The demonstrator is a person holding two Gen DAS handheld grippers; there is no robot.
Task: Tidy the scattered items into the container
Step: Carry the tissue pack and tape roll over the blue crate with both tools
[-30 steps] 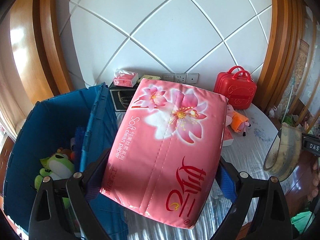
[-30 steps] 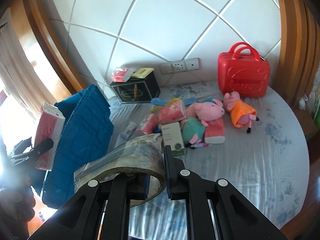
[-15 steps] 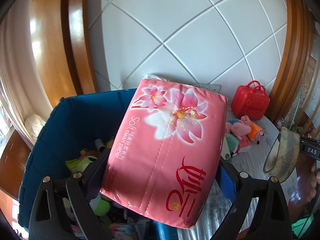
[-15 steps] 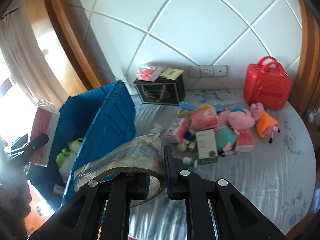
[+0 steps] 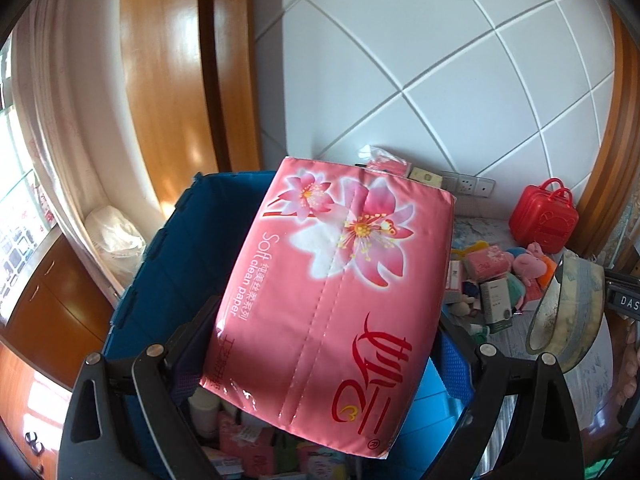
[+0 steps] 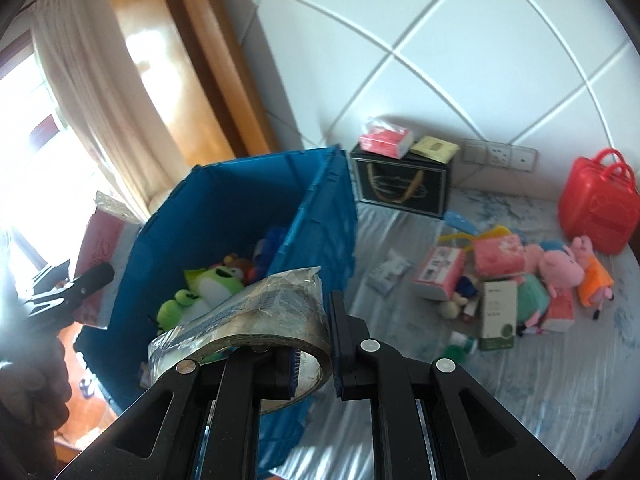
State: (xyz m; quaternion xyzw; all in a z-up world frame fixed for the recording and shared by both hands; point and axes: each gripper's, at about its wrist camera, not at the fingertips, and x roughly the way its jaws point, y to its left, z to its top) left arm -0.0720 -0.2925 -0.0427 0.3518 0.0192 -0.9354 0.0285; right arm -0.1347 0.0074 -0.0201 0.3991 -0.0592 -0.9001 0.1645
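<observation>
Over the open blue plastic crate [image 6: 248, 216] at the bed's edge: left gripper [image 5: 320, 344] clamps a pink floral-print soft pack of tissue paper [image 5: 332, 292], held above the crate's mouth with toys and packets visible below it. Right gripper [image 6: 316, 344] is clenched on the wall of a roll of clear packing tape [image 6: 248, 320], hanging at the crate's near rim. Best approach, as a judgement: lower the tissue pack flat into free space before letting go, since it is bulky and could hang up on the rim; drop the tape after, into a gap. Crate already holds a green frog plush [image 6: 208, 284], other soft toys and small packs. Still out on the blue-patterned bedsheet [image 6: 520, 380]: pink pig plushes [image 6: 560, 268], tissue packets, a white-green box [image 6: 498, 312].
</observation>
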